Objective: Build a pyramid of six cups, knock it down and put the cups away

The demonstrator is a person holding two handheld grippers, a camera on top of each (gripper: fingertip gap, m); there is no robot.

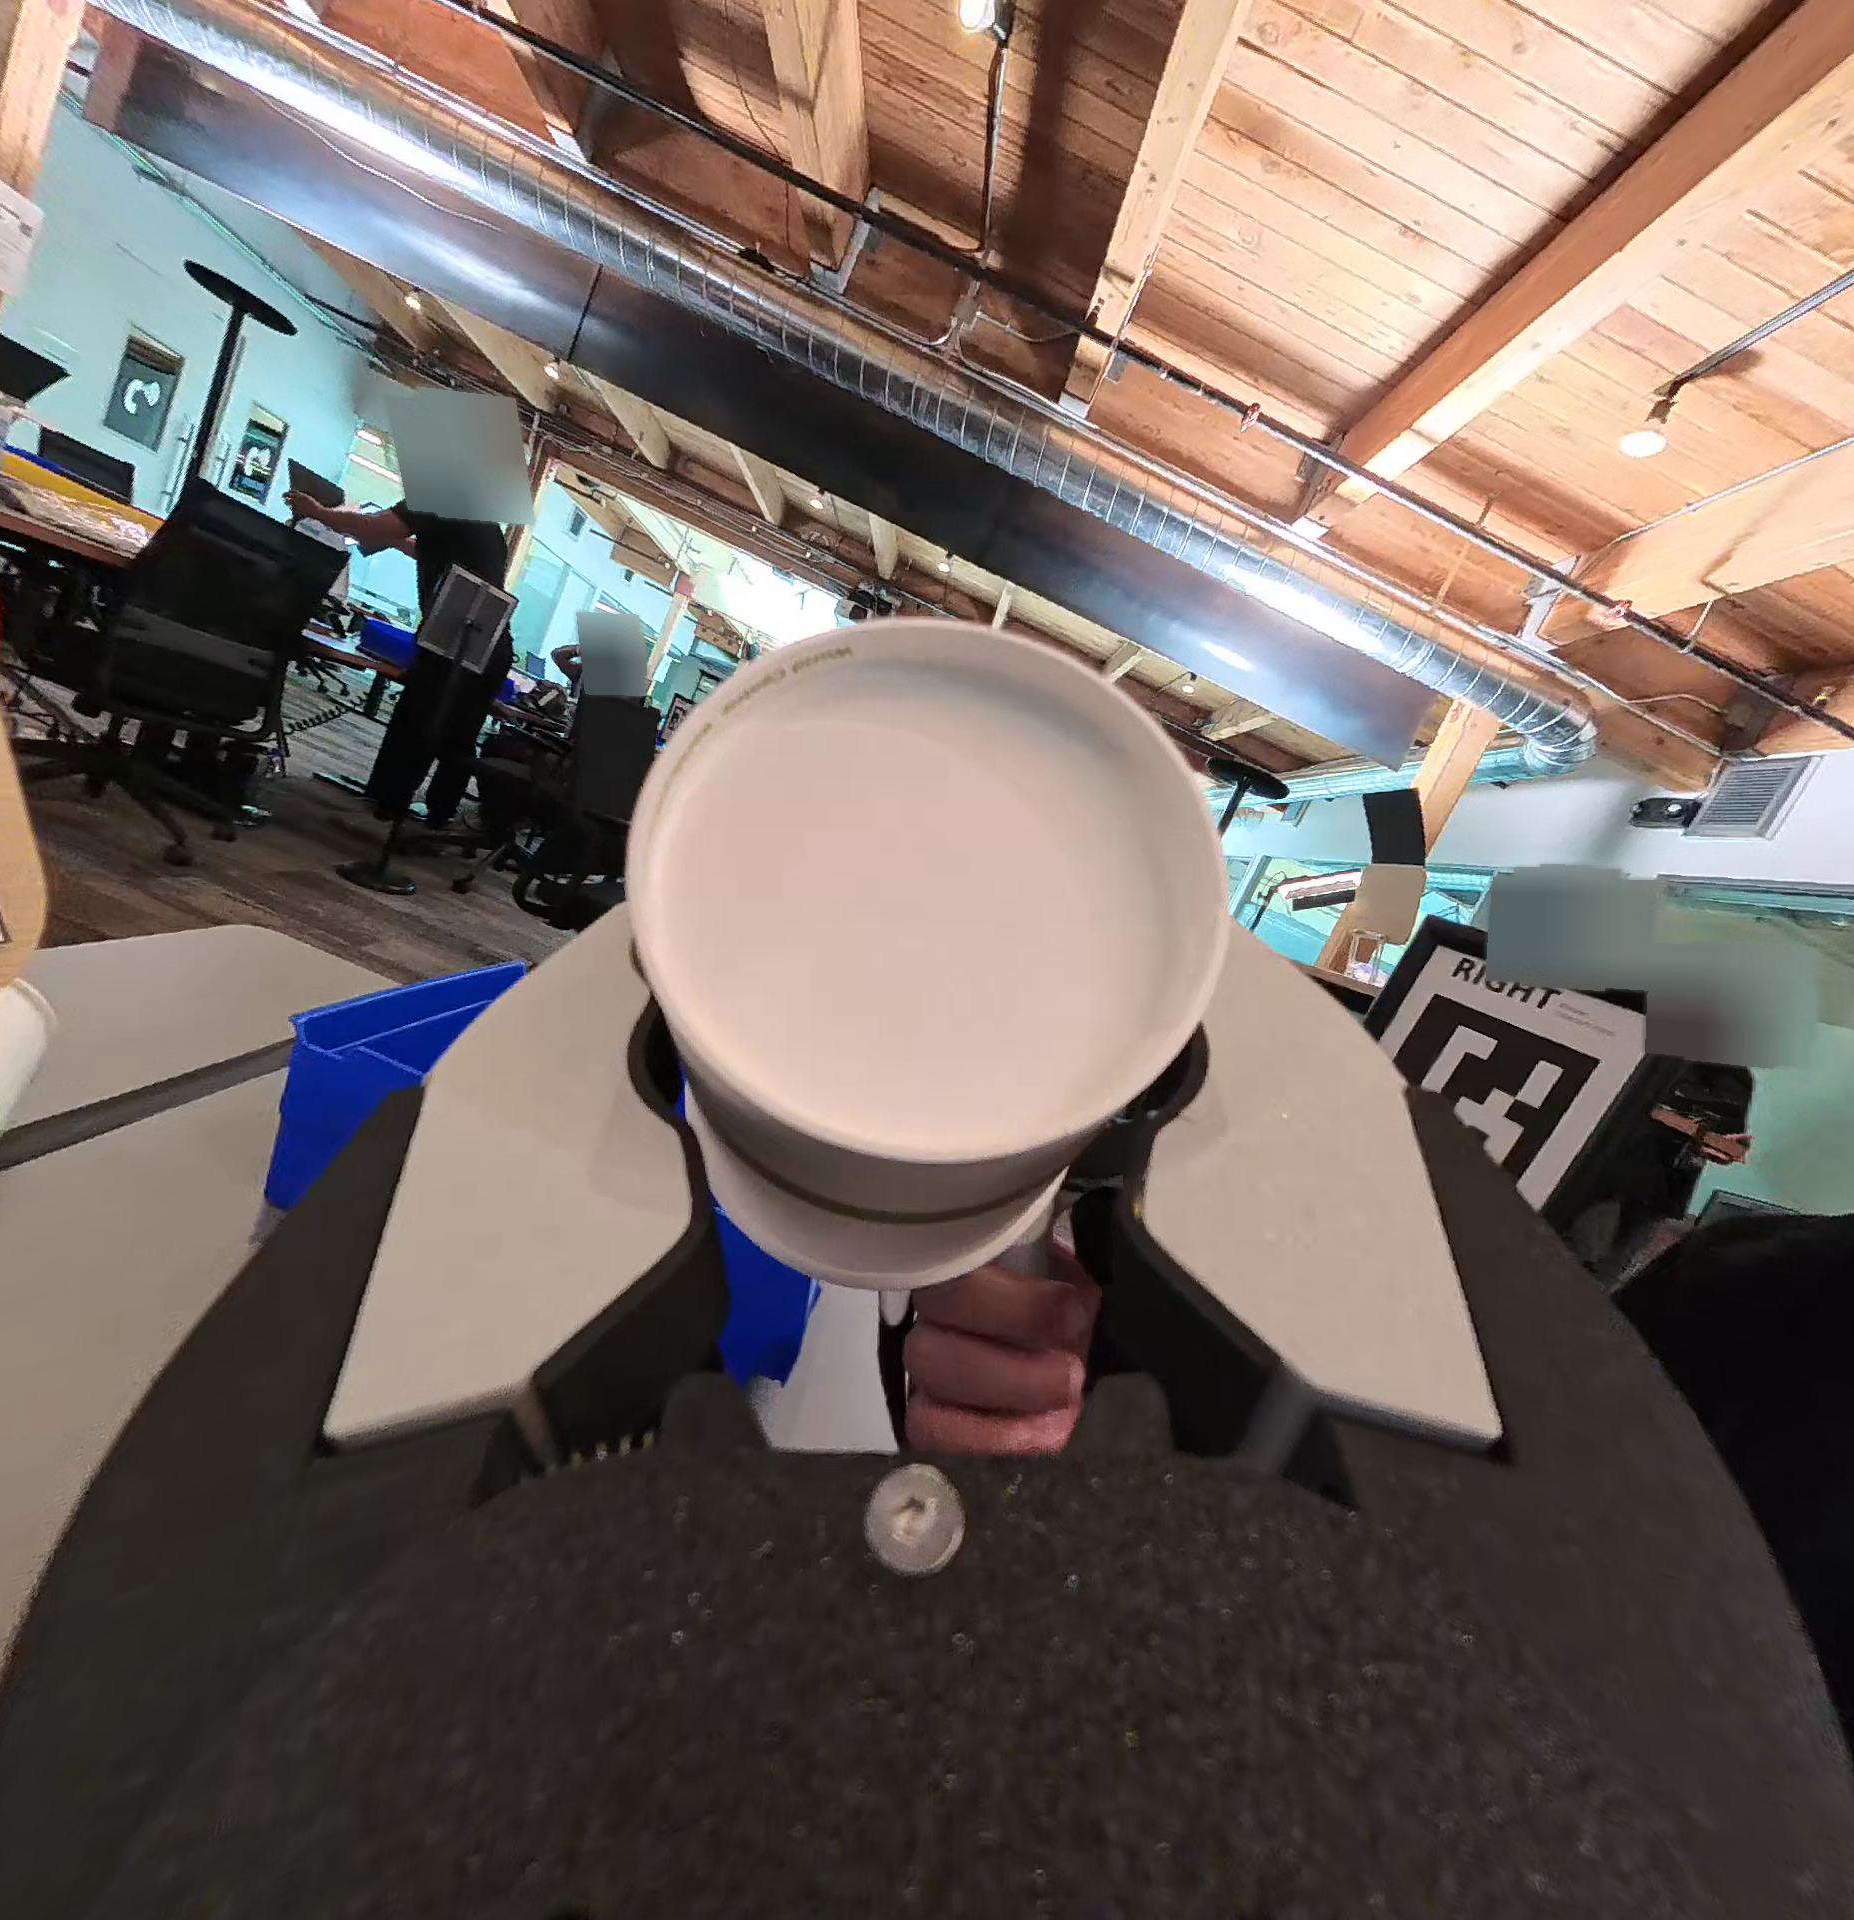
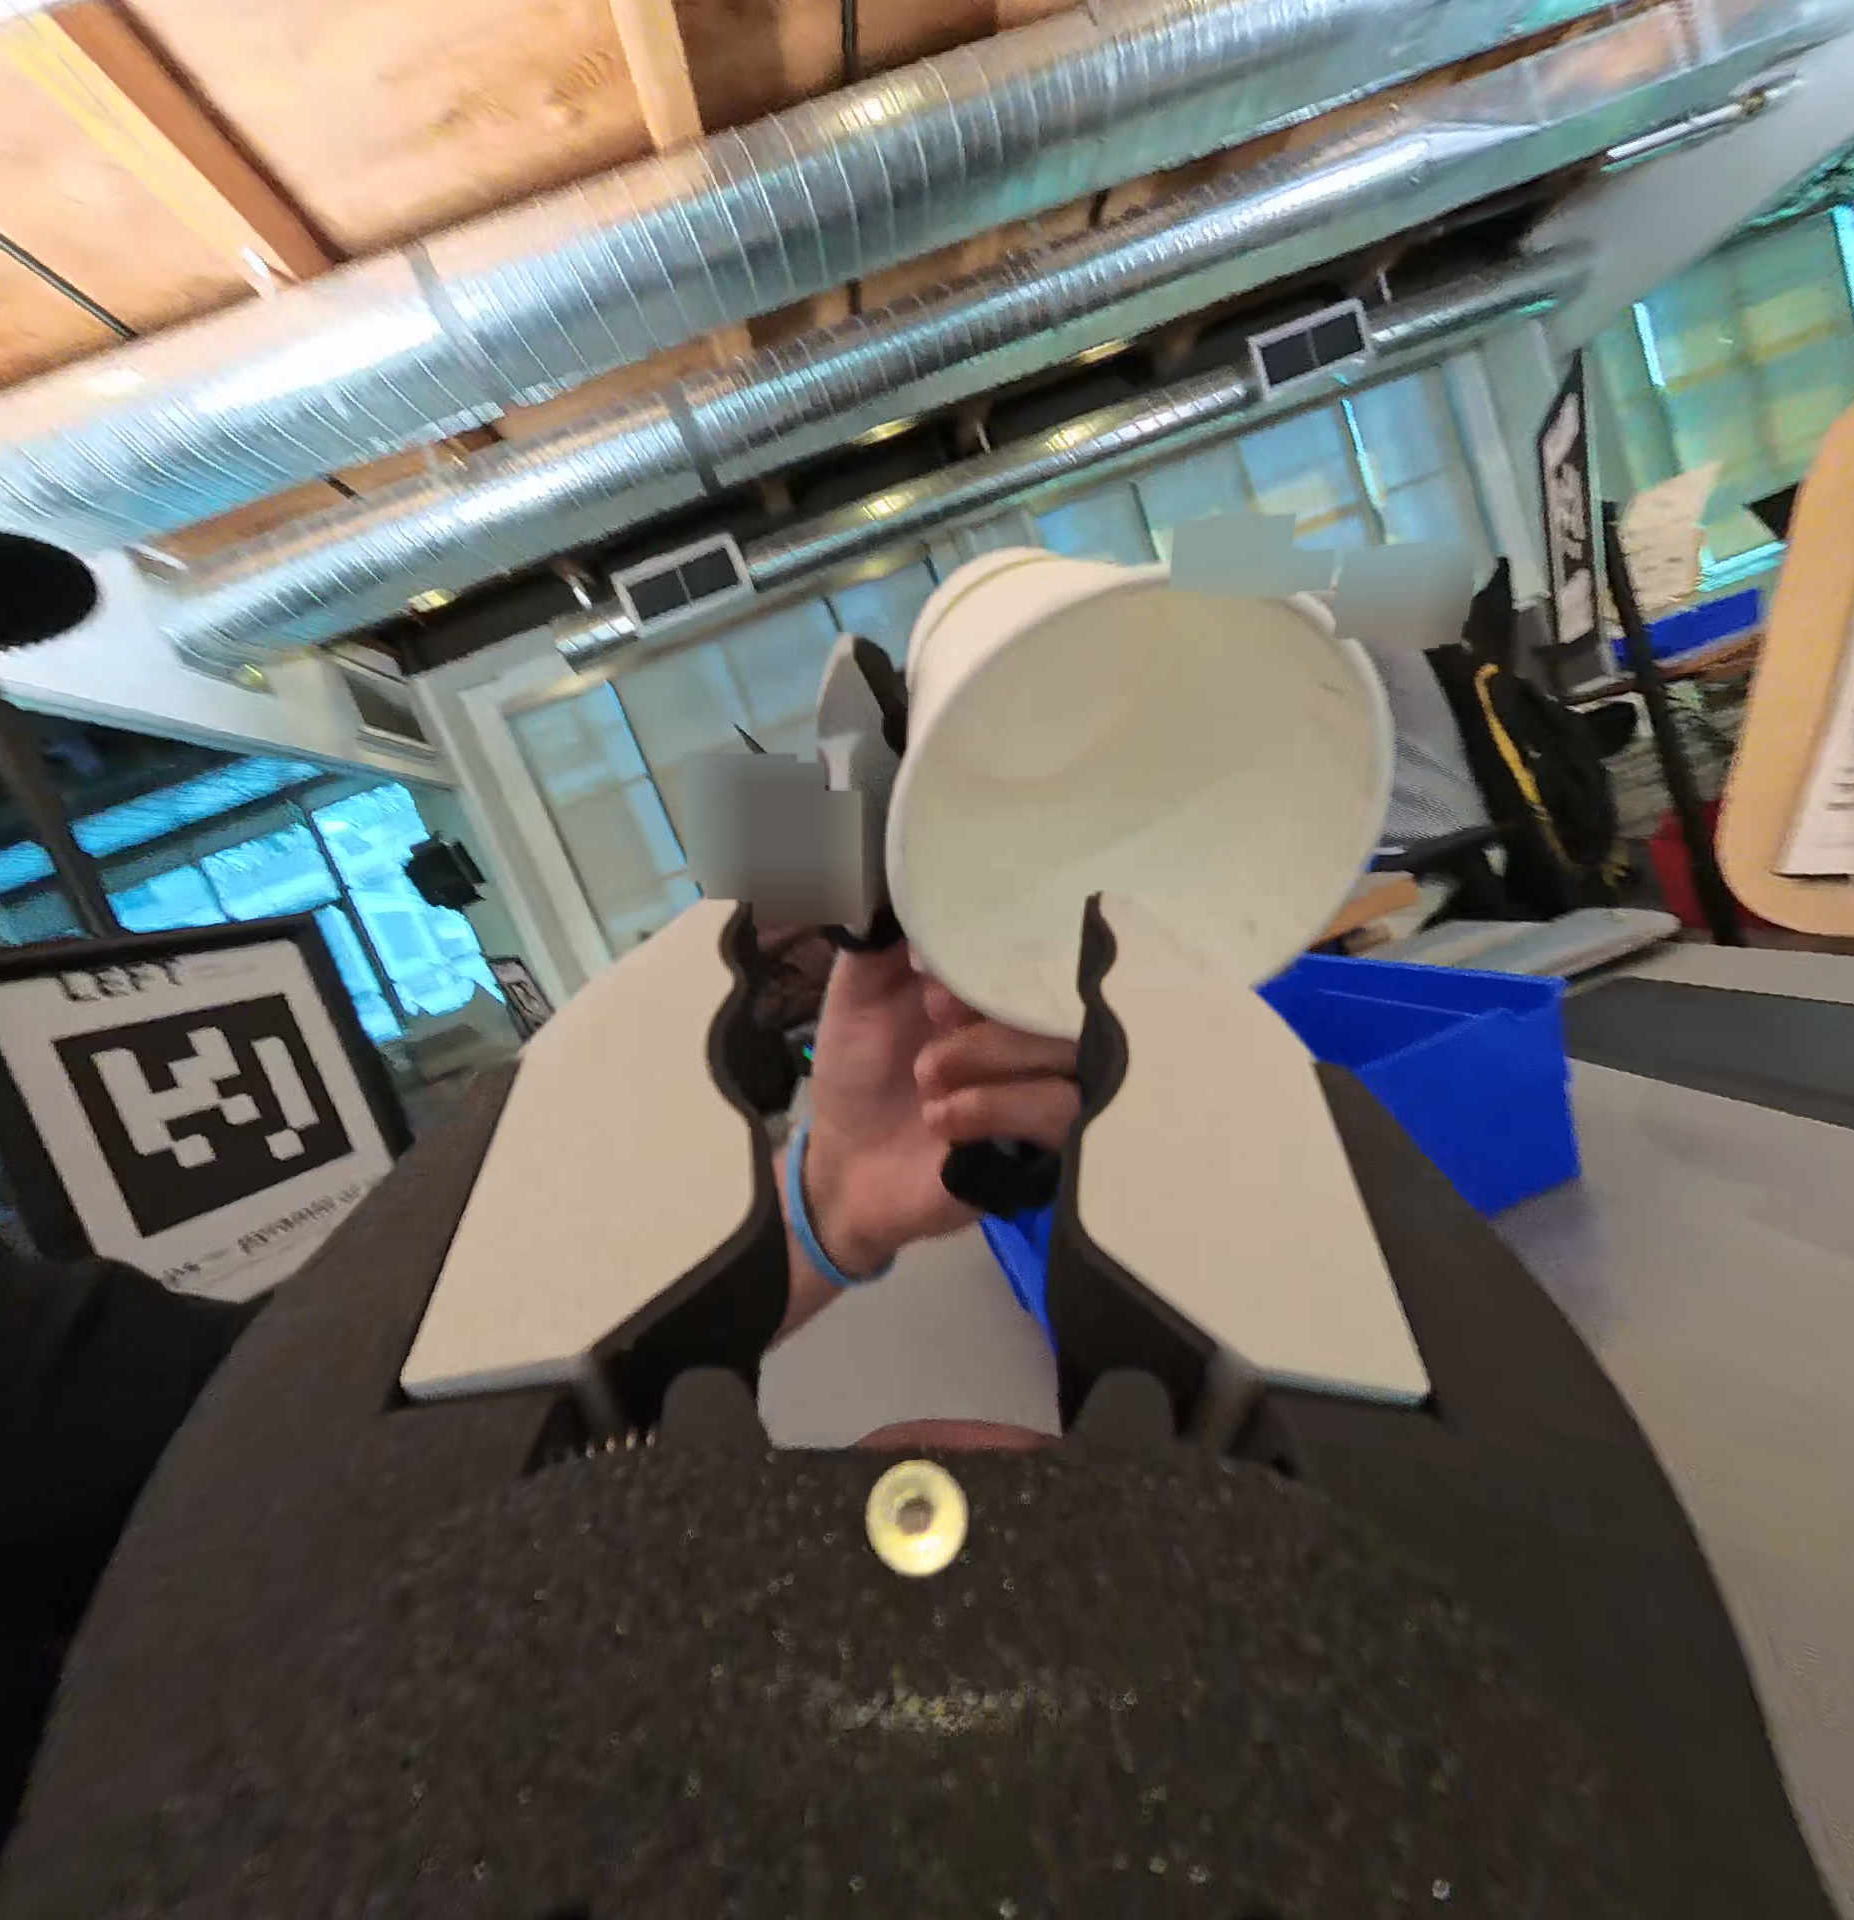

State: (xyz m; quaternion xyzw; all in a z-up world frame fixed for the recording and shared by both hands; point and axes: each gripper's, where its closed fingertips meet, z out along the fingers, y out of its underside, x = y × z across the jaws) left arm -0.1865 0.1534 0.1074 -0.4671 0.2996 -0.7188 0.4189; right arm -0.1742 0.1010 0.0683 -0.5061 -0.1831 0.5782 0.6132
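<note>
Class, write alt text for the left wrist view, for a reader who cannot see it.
The left gripper has its jaws shut on a nested stack of white paper cups, bottom toward the camera. Behind it are a blue bin on a grey table, and a wooden ceiling with a metal duct.

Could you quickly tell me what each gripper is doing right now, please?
Left gripper: shut on the nested paper cups.
Right gripper: open, holding nothing.
</note>
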